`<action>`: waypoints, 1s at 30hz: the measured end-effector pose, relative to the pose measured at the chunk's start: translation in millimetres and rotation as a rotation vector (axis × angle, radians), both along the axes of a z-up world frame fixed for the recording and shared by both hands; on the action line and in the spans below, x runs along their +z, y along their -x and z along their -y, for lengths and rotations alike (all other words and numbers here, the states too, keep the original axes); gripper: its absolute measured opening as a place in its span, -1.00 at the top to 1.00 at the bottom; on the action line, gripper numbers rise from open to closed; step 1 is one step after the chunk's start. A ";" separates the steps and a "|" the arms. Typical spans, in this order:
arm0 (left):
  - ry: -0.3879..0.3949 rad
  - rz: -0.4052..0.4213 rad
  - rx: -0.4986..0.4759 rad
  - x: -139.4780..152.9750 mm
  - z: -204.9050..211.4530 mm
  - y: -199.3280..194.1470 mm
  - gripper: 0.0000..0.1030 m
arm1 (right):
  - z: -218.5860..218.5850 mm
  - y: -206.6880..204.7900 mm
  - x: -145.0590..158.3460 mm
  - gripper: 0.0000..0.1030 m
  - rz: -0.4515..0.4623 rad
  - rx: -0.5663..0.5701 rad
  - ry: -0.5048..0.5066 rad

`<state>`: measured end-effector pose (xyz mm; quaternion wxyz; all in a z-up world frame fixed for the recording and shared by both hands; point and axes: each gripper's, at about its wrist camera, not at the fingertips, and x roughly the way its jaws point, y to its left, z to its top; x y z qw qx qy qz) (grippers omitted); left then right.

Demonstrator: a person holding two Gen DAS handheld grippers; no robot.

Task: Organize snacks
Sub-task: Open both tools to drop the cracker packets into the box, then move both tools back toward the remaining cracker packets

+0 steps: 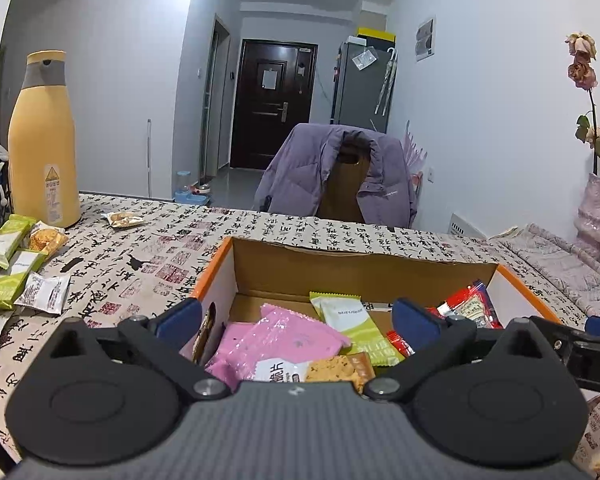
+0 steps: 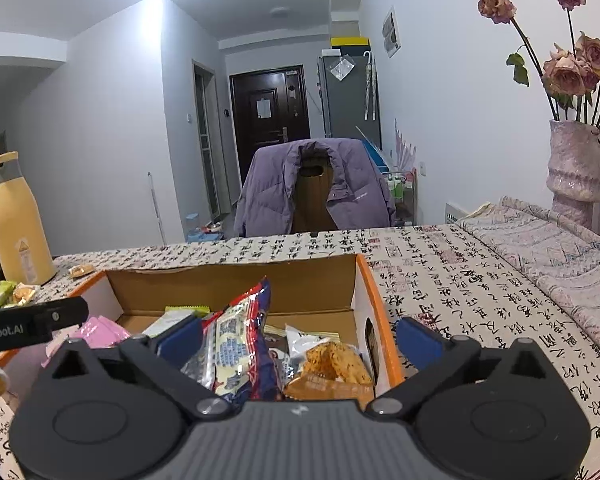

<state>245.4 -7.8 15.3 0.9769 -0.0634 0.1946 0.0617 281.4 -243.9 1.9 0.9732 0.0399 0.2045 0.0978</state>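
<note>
Several loose snack packets (image 1: 10, 264) lie on the tabletop (image 1: 148, 256) far left of the left tongs (image 1: 296, 316), beside a yellow bottle (image 1: 42, 140). Left tongs: spread wide, empty, over the cardboard box (image 1: 340, 264); pink packets (image 1: 276, 340) and a green wafer bar (image 1: 356, 328) between them. Right tongs (image 2: 300, 334): spread, empty, over the same box; red-blue bag (image 2: 236, 344) and cracker packet (image 2: 332, 368) between them. Vase of roses (image 2: 576, 164) far right.
</note>
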 end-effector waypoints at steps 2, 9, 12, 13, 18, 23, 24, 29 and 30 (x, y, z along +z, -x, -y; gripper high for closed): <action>0.001 -0.002 -0.001 -0.2 0.2 0.0 -1.00 | 0.1 -0.3 -0.1 -1.00 0.000 0.000 -0.001; 0.021 0.000 -0.014 5.1 1.5 0.9 -1.00 | -2.6 1.0 3.7 -1.00 0.011 0.013 0.013; 0.034 0.016 -0.013 14.2 2.4 4.8 -1.00 | -4.4 4.0 9.3 -1.00 0.024 0.011 0.026; 0.032 0.023 -0.008 17.1 2.7 6.6 -1.00 | -5.0 5.2 11.6 -1.00 0.028 0.012 0.029; 0.024 0.050 -0.003 32.9 2.4 19.8 -1.00 | -9.2 19.8 24.6 -1.00 0.052 0.013 0.051; 0.023 0.059 -0.002 40.2 -0.2 36.8 -1.00 | -9.1 38.5 32.2 -1.00 0.055 0.019 0.050; 0.022 0.059 -0.003 41.2 0.0 40.6 -1.00 | -9.2 42.6 32.9 -1.00 0.055 0.020 0.052; 0.015 0.050 -0.012 39.5 -0.3 60.9 -1.00 | -9.4 64.1 34.2 -1.00 0.050 0.030 0.057; 0.012 0.047 -0.015 38.7 0.1 64.9 -1.00 | -9.5 68.3 34.2 -1.00 0.049 0.032 0.059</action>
